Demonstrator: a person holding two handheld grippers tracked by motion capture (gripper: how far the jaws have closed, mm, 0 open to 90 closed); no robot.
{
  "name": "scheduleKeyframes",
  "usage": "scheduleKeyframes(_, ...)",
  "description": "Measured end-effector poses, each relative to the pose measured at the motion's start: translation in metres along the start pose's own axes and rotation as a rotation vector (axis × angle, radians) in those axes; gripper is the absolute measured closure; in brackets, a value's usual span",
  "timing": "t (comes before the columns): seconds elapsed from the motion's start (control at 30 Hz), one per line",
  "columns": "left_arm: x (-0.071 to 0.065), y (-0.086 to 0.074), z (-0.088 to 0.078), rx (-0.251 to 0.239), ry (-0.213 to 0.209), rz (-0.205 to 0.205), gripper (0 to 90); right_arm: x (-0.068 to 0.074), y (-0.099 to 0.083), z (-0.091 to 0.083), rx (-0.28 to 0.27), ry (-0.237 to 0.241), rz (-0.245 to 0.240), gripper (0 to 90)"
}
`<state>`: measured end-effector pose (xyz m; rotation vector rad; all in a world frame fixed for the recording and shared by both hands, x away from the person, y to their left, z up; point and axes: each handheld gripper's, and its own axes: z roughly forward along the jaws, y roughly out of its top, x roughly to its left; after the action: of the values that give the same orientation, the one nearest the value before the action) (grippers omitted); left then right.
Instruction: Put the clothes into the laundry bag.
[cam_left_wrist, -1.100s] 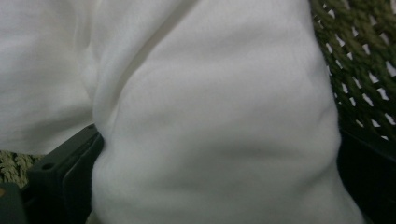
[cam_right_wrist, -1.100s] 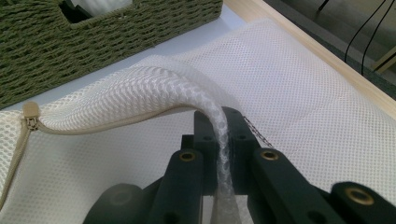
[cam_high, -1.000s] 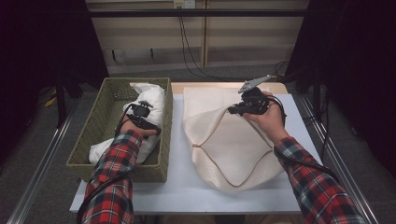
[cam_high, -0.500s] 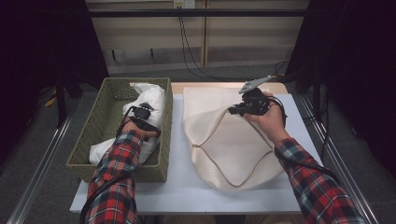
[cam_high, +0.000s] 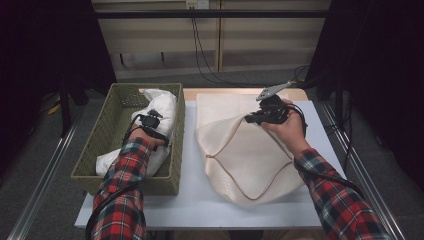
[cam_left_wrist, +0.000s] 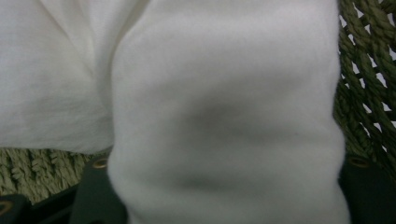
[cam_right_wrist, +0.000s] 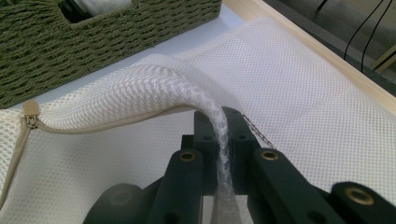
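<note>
Your right gripper (cam_right_wrist: 219, 140) pinched the mesh bag (cam_high: 250, 150) mouth open; your left gripper (cam_high: 150, 120), jaws just closing, squeezed the white garment (cam_left_wrist: 224, 116), not yet lifted from the basket (cam_high: 107, 125).

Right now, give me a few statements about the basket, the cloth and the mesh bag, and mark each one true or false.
1. The white cloth lies inside the olive-green woven basket. True.
2. The right hand-held gripper is open above the cream mesh zip bag. False: its jaws are shut on a raised fold of the mesh.
3. The basket stands to the right of the mesh bag in the high view. False: it stands to its left.
4. A fold of the white cloth sits between the jaws of the left hand-held gripper, which have just been closing. True.
5. The mesh bag lies in the basket. False: it lies on the white table top.
</note>
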<state>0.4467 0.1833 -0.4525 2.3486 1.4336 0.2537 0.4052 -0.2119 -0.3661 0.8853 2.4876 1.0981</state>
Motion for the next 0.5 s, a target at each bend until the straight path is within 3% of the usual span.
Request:
scheduleKeyframes(0.03, 0.0, 0.0, -0.001, -0.007, 0.002, -0.018, 43.1, 0.0, 0.0, 0.0, 0.0, 0.0, 0.0, 85.8)
scheduleKeyframes(0.13, 0.0, 0.001, -0.004, -0.008, -0.003, -0.017, 53.1, 0.0, 0.0, -0.001, -0.001, -0.011, 0.005, 85.8)
scheduleKeyframes(0.33, 0.001, 0.002, -0.012, -0.018, -0.005, -0.015, 54.0, 0.0, 0.0, -0.002, -0.005, -0.009, 0.003, 85.8)
scheduleKeyframes(0.5, 0.008, 0.001, -0.029, -0.081, -0.019, -0.032, 54.3, -0.001, 0.0, -0.004, -0.003, -0.018, 0.008, 85.8)
